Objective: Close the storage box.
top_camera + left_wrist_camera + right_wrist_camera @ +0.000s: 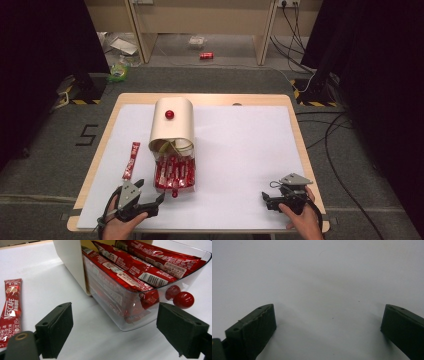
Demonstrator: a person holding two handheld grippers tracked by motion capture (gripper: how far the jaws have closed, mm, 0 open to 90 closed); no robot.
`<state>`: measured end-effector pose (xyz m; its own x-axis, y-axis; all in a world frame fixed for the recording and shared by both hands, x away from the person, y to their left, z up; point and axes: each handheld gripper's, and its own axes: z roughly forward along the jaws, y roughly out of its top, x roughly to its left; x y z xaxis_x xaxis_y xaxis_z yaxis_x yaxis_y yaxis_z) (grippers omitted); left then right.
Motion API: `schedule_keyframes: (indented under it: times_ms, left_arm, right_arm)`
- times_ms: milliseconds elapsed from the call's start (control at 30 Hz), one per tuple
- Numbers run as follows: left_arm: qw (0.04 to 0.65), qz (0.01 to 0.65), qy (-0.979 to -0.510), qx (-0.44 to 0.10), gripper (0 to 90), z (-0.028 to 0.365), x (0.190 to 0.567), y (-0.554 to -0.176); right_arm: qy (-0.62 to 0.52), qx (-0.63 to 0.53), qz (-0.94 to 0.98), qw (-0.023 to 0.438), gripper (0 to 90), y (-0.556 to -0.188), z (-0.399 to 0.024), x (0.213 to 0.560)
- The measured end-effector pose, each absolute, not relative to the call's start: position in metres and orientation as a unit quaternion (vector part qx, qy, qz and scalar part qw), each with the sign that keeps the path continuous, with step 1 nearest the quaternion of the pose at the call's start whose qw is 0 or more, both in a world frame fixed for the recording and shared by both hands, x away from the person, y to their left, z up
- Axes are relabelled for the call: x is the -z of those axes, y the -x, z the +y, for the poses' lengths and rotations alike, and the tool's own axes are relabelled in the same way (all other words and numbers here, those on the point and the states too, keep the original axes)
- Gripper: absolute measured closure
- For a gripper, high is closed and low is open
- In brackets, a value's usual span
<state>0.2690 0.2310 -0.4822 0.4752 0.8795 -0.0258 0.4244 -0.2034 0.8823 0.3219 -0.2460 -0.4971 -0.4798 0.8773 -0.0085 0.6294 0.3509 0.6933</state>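
On the white table [240,150], the drawer [174,172] runs lengthwise toward the left gripper [148,194], its jaws apart.

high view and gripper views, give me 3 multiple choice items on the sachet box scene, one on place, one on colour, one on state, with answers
1. Where does the loose sachet lie?
A. on the white sheet, left of the clear drawer
B. inside the drawer
C. in the right gripper

2. What colour is the knob on the clear drawer?
A. blue
B. red
C. white

3. How does the left gripper stand?
A. shut on a sachet
B. shut on the knob
C. open, holding nothing

Answers:
1. A, the high view shows it flat on the sheet, apart from the drawer.
2. B, the left gripper view shows a glossy red ball at the drawer front.
3. C, its jaws stand wide apart before the drawer, with bare sheet between them.
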Motion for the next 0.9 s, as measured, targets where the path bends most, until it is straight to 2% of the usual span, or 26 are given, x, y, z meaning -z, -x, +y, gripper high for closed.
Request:
schedule_keyframes:
  times_ms: [900]
  left_arm:
    - [0.446, 0.455, -0.726, -0.258, 13.5, 0.231, 0.484, -0.289]
  right_arm:
    - [-0.472, -0.319, 0.798, 0.194, 0.4, -0.322, -0.246, 0.497]
